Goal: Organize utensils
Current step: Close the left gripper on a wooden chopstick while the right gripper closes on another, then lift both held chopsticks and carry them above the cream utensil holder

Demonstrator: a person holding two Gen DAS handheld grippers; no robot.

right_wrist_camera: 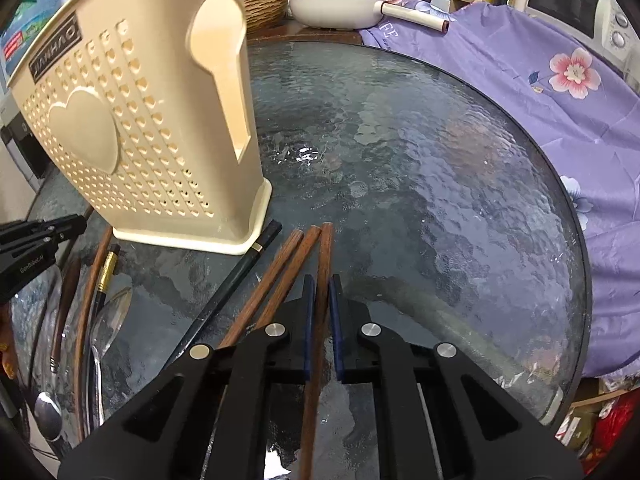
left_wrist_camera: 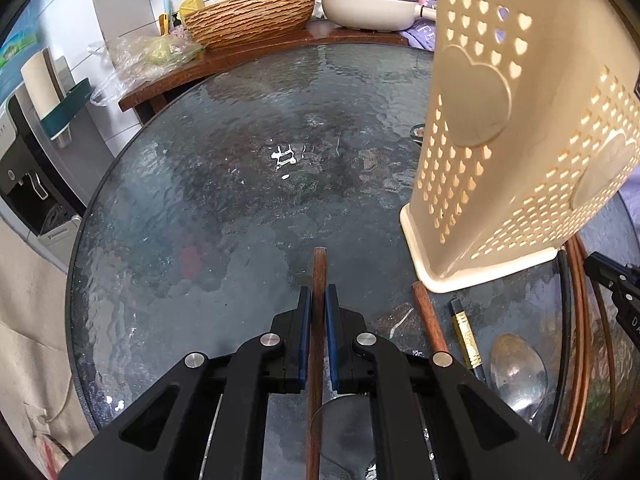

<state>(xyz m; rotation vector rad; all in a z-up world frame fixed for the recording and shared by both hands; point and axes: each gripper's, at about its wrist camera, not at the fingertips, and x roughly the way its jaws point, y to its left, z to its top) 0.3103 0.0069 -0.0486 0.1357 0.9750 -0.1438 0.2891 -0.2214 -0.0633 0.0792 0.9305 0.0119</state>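
Note:
My left gripper (left_wrist_camera: 319,294) is shut on a brown wooden chopstick (left_wrist_camera: 319,268) that runs forward between its blue pads. My right gripper (right_wrist_camera: 321,284) is shut on another brown wooden chopstick (right_wrist_camera: 325,248). A cream perforated utensil holder (left_wrist_camera: 520,128) with heart cut-outs stands on the glass table, to the right in the left wrist view and to the left in the right wrist view (right_wrist_camera: 132,120). Two more wooden chopsticks (right_wrist_camera: 276,276) and a black chopstick (right_wrist_camera: 236,280) lie on the table left of my right gripper. A metal spoon (left_wrist_camera: 518,372) lies beside a black-and-gold handled utensil (left_wrist_camera: 464,332).
The round glass table (left_wrist_camera: 220,200) fills both views. A wicker basket (left_wrist_camera: 252,16), a white pan (left_wrist_camera: 368,8) and plastic bags sit on the wooden counter behind. A purple floral cloth (right_wrist_camera: 540,92) covers something at the right. More utensils lie on a glass lid (right_wrist_camera: 68,340).

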